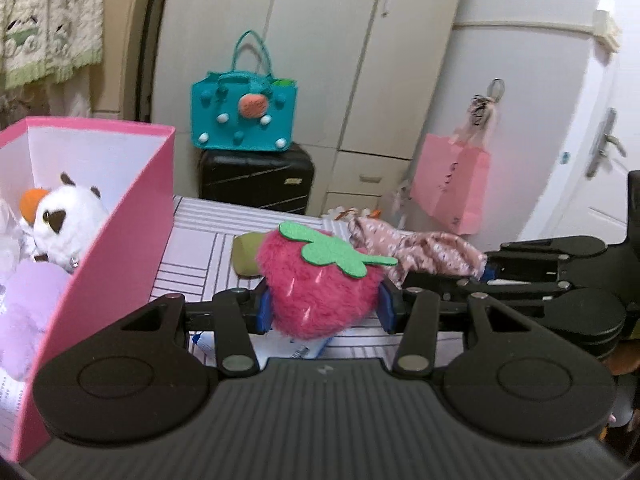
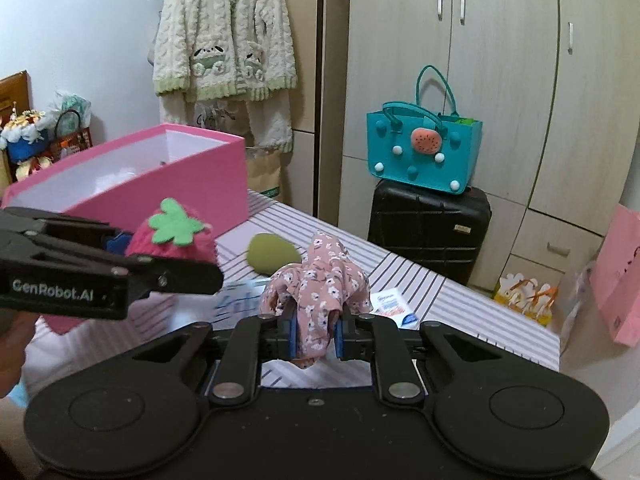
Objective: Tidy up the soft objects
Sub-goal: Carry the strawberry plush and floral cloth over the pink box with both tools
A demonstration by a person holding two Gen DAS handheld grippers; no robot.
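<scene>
My left gripper [image 1: 324,308] is shut on a fuzzy pink strawberry plush [image 1: 320,288] with a green felt leaf, held above the striped table [image 1: 200,256]. The same strawberry plush [image 2: 176,240] shows at the left of the right wrist view, near the pink box [image 2: 168,188]. My right gripper [image 2: 316,334] is shut on a bunched pink floral cloth [image 2: 320,284], lifted off the table. That floral cloth [image 1: 420,252] also hangs at the right of the left wrist view. The pink box [image 1: 104,248] holds a white plush animal [image 1: 68,216] and a lilac plush [image 1: 28,304].
An olive-green soft lump [image 2: 272,254] lies on the table between the two grippers. Small printed packets [image 2: 394,306] lie on the striped cloth. Behind the table stand a black suitcase [image 2: 428,228] with a teal bag [image 2: 424,156], and wardrobes. A pink paper bag [image 1: 452,188] hangs at right.
</scene>
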